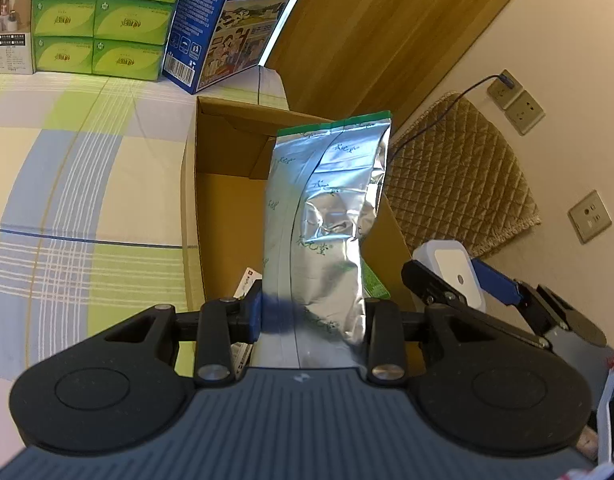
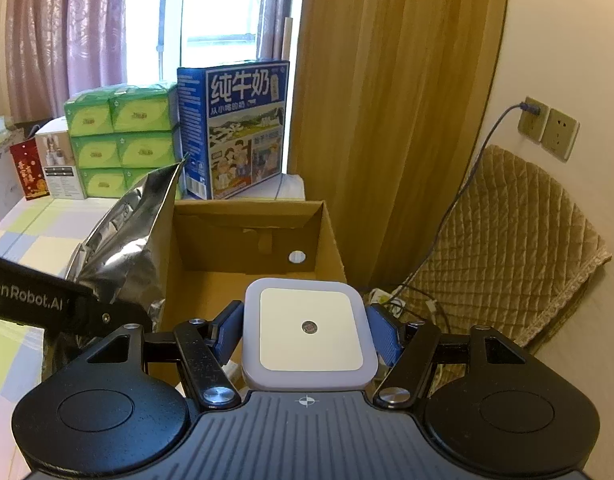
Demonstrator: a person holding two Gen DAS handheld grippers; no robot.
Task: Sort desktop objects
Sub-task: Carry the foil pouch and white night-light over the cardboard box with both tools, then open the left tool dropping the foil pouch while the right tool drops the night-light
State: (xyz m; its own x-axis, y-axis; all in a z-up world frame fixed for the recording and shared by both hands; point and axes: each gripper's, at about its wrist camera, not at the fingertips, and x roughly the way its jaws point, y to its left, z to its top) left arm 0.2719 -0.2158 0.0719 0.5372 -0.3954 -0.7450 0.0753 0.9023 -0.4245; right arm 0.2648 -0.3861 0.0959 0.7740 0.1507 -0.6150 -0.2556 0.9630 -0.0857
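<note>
The surface [image 1: 67,184], under a checked cloth of green, blue and cream, carries stacked green tissue packs [image 2: 119,136] and a blue milk carton [image 2: 235,128] at its far edge, with a brown curtain [image 2: 387,100] and a wall with sockets [image 2: 547,130] beyond. An open cardboard box [image 2: 331,240] stands at the near corner; its floor is mostly bare, with a small printed packet [image 1: 247,280] lying inside near the front wall. The left claw [image 1: 313,316] is clamped on the lower part of a silver foil pouch [image 1: 327,220], which stands upright and slightly crumpled above the box opening. The right claw [image 2: 305,332] grips a small white square night light [image 2: 311,330] by its two sides, face up, held just in front of the box and above its near rim. The step in hand looks like the drop-off: both items are carried and poised at the box. The next move would call for lowering the pouch into the box and parting the left fingers, then bringing the light forward over the opening and letting it go low, so that it neither lands hard nor hits the pouch; the two claws are close together, so they would best go one at a time.
</note>
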